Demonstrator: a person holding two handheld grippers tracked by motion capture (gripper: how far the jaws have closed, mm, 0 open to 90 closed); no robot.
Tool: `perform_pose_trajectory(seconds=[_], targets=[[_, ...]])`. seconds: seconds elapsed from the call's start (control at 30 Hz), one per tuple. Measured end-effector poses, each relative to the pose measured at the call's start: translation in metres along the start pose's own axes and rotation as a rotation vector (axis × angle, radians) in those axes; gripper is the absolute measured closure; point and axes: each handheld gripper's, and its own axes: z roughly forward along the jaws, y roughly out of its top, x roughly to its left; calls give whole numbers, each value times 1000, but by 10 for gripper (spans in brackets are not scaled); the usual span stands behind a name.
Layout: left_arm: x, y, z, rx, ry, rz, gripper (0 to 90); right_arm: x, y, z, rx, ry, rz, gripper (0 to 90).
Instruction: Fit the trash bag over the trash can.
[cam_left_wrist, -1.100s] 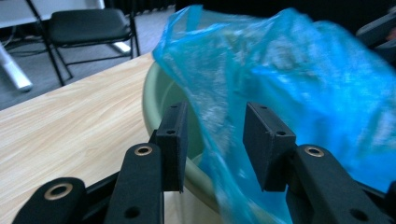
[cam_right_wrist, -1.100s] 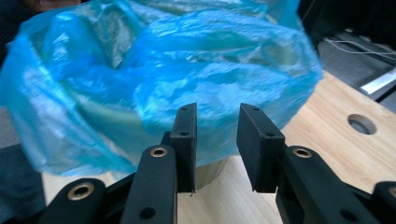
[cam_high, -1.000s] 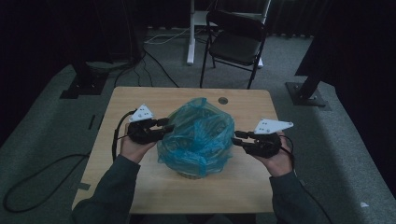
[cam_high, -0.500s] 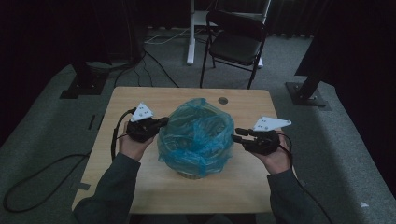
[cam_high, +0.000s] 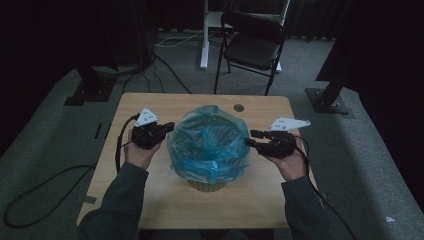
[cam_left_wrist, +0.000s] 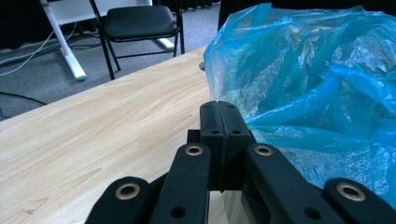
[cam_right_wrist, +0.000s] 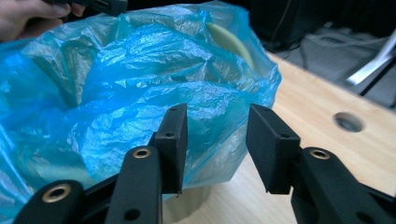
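Blue plastic bag (cam_high: 210, 142) over pale bin (cam_high: 205, 185), desk (cam_high: 150, 200) centre. Left tongs (cam_high: 167, 127) at 9 o'clock, pressed together; right tongs (cam_high: 250, 138) at 3 o'clock, held apart.

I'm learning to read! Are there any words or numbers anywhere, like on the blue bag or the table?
None: there is no word, number or sign to read.
The blue bag is plain crinkled plastic.
The table shows bare wood grain.
The left gripper and right gripper carry no lettering.
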Motion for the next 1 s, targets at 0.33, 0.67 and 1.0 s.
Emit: perform_pose_trajectory(seconds=[0.33, 0.67, 1.0], targets=[[9, -10, 4, 23, 17, -29, 899, -7, -4, 6, 25, 21, 32, 900], [15, -20, 3, 23, 16, -63, 898, -11, -12, 0, 2, 19, 79, 733], [2, -13, -6, -36, -30, -33, 898, -3, -4, 9, -4, 71, 95, 564]])
